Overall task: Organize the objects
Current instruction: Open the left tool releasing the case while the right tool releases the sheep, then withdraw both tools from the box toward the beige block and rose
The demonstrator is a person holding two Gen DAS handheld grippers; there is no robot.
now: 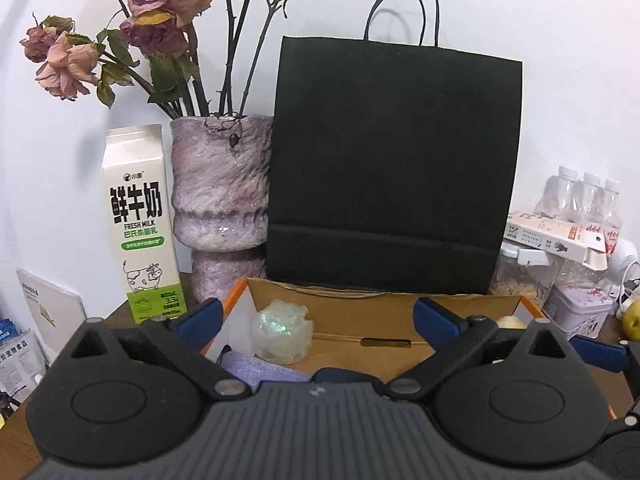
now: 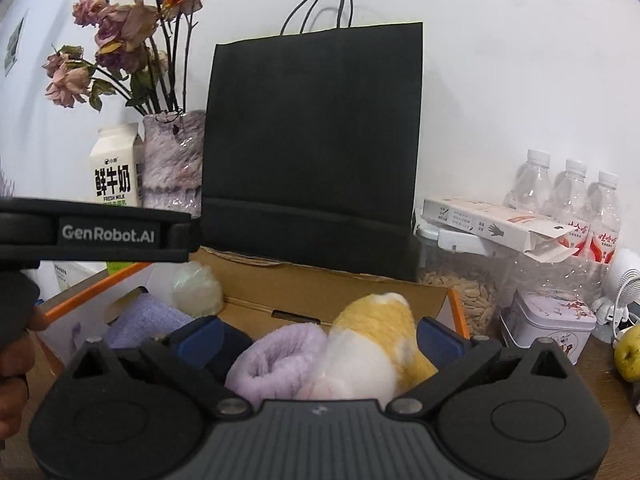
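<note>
An open cardboard box with an orange rim stands in front of me. My left gripper hangs open over its near left part, with nothing between its blue pads. Beyond it in the box are a clear crinkled plastic ball and a folded lilac cloth. My right gripper is open over the box's right part. A rolled lilac fluffy towel and a yellow-and-white plush toy lie between its pads, which do not press on them. The left gripper's black housing crosses the left of the right wrist view.
Behind the box stands a tall black paper bag, with a marbled vase of dried roses and a milk carton to its left. To the right are three water bottles, a glove box, a seed jar, a tin and a yellow-green fruit.
</note>
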